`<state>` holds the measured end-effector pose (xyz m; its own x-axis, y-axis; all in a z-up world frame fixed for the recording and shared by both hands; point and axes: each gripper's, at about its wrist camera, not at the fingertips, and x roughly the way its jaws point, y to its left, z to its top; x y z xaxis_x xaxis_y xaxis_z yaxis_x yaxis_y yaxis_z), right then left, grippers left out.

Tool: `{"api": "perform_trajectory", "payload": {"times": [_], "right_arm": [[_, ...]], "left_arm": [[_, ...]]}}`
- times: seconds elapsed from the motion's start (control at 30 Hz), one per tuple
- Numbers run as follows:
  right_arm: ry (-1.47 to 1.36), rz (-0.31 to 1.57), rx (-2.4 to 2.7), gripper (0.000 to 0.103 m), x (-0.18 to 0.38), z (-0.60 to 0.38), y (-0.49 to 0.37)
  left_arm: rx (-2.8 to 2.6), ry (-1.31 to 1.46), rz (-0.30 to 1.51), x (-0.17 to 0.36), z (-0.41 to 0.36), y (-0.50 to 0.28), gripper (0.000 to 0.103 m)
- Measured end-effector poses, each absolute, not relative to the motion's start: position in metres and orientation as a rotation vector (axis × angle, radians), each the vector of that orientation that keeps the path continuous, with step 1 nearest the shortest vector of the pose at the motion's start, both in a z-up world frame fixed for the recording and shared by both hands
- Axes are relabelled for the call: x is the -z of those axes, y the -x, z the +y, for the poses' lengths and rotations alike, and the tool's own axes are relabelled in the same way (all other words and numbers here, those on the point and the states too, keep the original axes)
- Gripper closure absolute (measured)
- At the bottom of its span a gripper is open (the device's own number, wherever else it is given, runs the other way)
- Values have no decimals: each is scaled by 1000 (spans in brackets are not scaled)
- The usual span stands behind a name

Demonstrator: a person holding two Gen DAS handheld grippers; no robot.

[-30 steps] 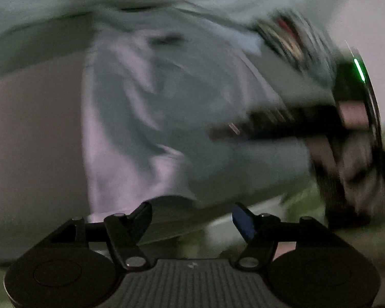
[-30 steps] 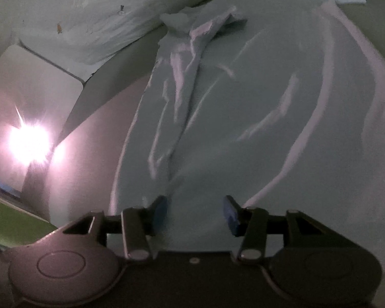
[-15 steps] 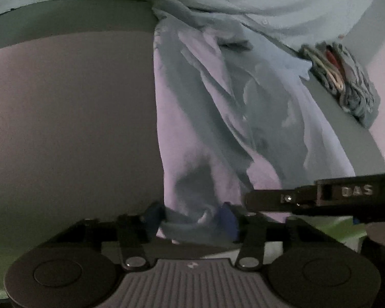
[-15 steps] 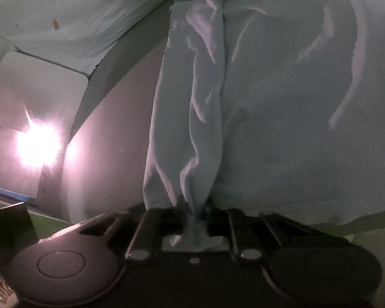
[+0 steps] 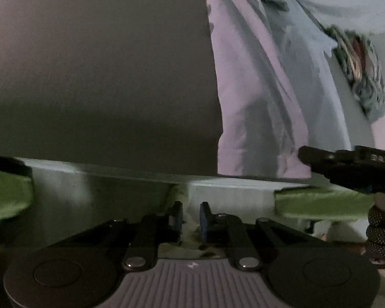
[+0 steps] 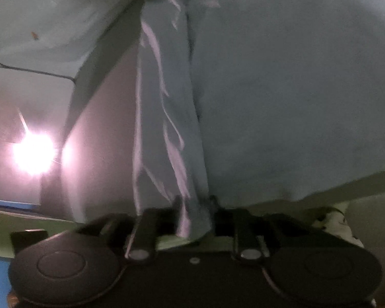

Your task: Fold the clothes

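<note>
Left gripper hangs off the desk's near edge, its blue pads close together with only a narrow gap and no cloth between them, and the other gripper's dark fingers poke in from the right. Over on the right wrist view, the right gripper is letting its jaws spread, a bunched fold of the pale blue garment hanging down between them at the front edge of the desk. Beyond, that garment lies spread across the desk, and a crumpled patterned cloth sits near its far right side.
</note>
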<state>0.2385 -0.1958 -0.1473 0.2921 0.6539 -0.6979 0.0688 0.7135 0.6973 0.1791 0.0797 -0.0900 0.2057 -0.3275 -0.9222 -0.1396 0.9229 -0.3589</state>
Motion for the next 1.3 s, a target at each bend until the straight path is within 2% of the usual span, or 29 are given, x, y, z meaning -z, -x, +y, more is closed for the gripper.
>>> {"api": "perform_trajectory", "payload": {"times": [0.03,0.07,0.1,0.17,0.23,0.3,0.4,0.47,0.5,0.53,0.57,0.67,0.77,0.8,0.83,0.87,0.93,0.97,1.0,1.03,1.17,1.27,1.3], "right_arm": [[-712,1204,-443,41,140,-202,-242],[-699,1161,-442,40,132,-208,-249],[-685,1118,-442,41,125,-214,-257],[-643,1042,-439,38,114,-223,-276],[-587,975,-433,27,106,-232,-300],[-535,913,-426,27,99,-239,-329],[-496,821,-431,27,93,-247,-377],[-502,798,-431,32,93,-248,-413],[-511,797,-429,52,92,-247,-430],[-520,796,-427,86,92,-247,-448],[-528,795,-425,98,91,-247,-465],[-557,777,-396,97,89,-241,-516],[-607,794,-344,88,95,-237,-571],[-639,800,-339,78,100,-236,-589],[-669,811,-336,59,106,-235,-603],[-699,823,-332,51,113,-235,-617],[-731,875,-297,52,131,-229,-644],[-724,905,-296,59,138,-226,-653],[-695,931,-325,85,146,-221,-659],[-648,954,-343,90,149,-216,-659],[-479,974,-371,91,147,-201,-639],[-461,984,-363,91,149,-204,-627],[-484,982,-360,87,150,-208,-627]], "left_arm": [[125,409,1336,83,80,-182,73],[108,404,1303,75,79,-186,65],[92,396,1272,68,78,-192,61],[58,374,1218,58,74,-208,60],[33,357,1169,50,69,-229,54],[-14,344,1119,45,63,-252,41],[-53,327,1057,41,55,-285,38],[-84,306,1035,40,51,-309,37],[-100,294,1030,39,51,-319,37],[-110,288,1033,38,53,-328,37],[-116,286,1037,38,52,-341,37],[-79,267,1033,37,53,-381,36],[-39,205,1060,42,56,-426,36],[-21,187,1065,44,57,-441,36],[-4,174,1066,46,58,-453,36],[13,162,1066,47,59,-465,36],[31,157,1068,54,62,-494,35],[36,166,1069,55,64,-507,35],[44,178,1069,58,66,-520,35],[60,195,1067,60,67,-532,35],[110,238,1020,67,68,-574,36],[132,252,993,74,65,-600,43],[138,244,989,76,64,-605,44]]}}
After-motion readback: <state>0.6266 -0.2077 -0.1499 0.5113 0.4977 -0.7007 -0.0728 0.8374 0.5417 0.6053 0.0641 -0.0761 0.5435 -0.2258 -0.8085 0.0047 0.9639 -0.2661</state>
